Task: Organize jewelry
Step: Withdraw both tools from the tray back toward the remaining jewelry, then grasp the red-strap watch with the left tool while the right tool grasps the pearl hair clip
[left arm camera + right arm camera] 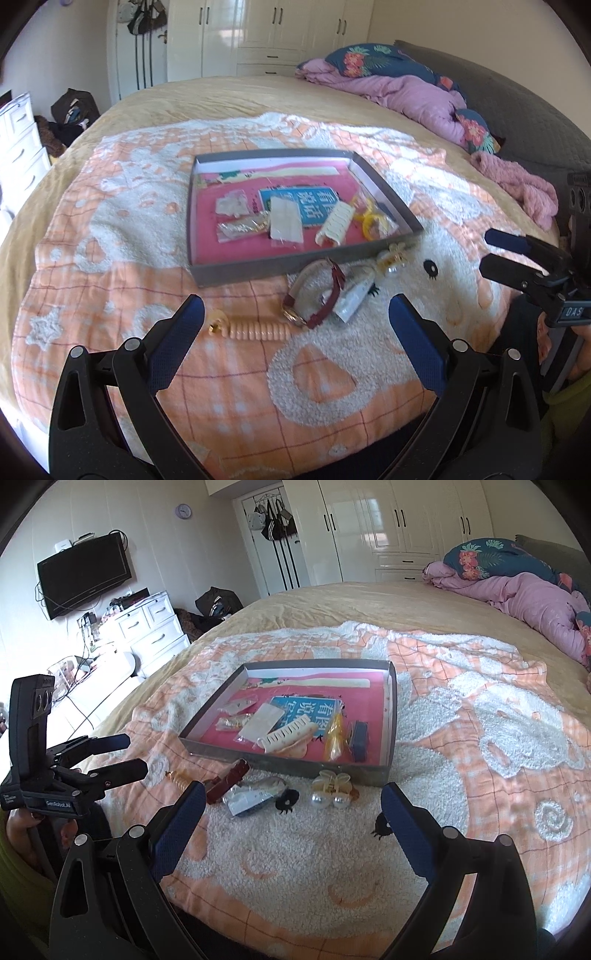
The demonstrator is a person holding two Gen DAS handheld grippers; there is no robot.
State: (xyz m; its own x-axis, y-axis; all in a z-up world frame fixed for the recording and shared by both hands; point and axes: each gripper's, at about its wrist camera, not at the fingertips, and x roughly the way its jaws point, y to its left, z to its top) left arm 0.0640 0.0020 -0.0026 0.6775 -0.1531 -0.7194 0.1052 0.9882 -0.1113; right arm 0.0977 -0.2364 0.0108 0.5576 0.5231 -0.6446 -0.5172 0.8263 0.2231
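A shallow grey box (255, 267) (280, 762) with a pink lining lies on the blanket and holds a cream comb clip (334, 225) (286, 734), a yellow clip (369, 218) (334, 738) and small packets. In front of it lie a red-strapped watch (319, 295) (227, 781), a beige spiral hair tie (255, 330) (181, 781), a clear packet (352, 299) (247, 799) and a pearl claw clip (391, 260) (332, 790). My left gripper (295, 317) (135, 755) is open and empty, near the watch. My right gripper (291, 805) (487, 249) is open and empty, near the pearl clip.
An orange and white fleece blanket (325, 373) (461, 746) covers the bed. A pink quilt and floral pillows (410, 88) (524, 587) lie at the far right. White drawers (155, 627) and a wall television (85, 572) stand left of the bed.
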